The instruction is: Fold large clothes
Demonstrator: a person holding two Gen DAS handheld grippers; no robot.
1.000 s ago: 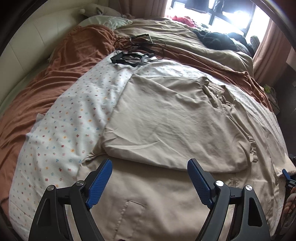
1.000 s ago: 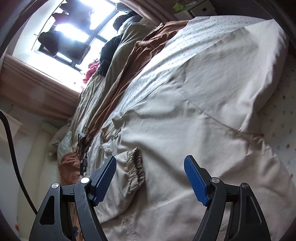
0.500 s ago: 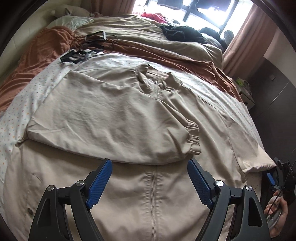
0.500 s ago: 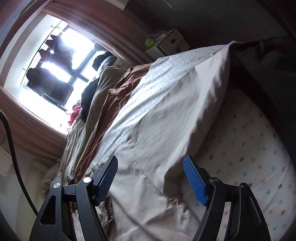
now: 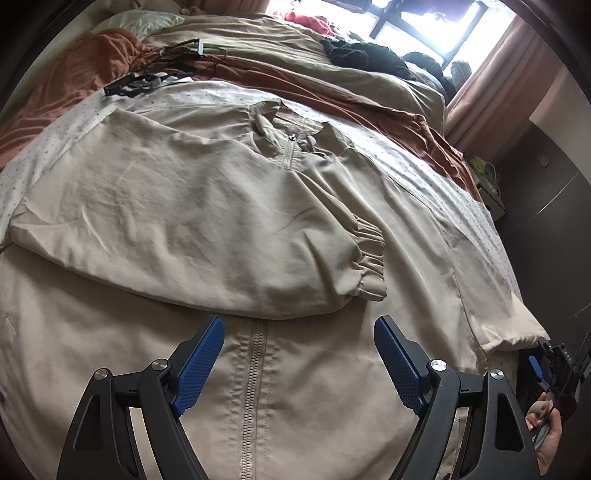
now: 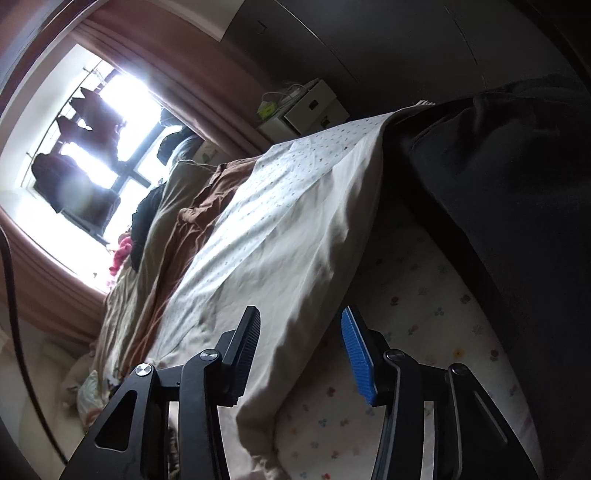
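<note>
Jacket (image 5: 207, 206): one, beige, spread flat on the bed, zip up the middle; one sleeve (image 5: 258, 236) is folded across the chest, its elastic cuff (image 5: 369, 254) lying right of the zip (image 5: 253, 384). The other sleeve (image 5: 491, 295) runs out to the bed's edge.
Left gripper (image 5: 299, 362): released, its two blue pads wide apart, holding nothing; it hovers over the lower front, the zip between the fingers.
Right gripper (image 6: 299, 354): jaws parted, narrower than the left; the beige sleeve edge (image 6: 295, 302) sits in the gap, but the pads have not closed on it.
Sheet (image 5: 424, 173): one, white with small coloured dots, under the jacket.
Blankets: two, one rust brown (image 5: 66, 81), one tan (image 5: 258, 40), beyond the jacket.
Dark clothes (image 5: 365, 55): one heap near the window (image 5: 417, 22).
Cables (image 5: 173, 59): a black tangle at the far left of the bed.
Nightstand (image 6: 306, 110): one, white, beside the bed.
</note>
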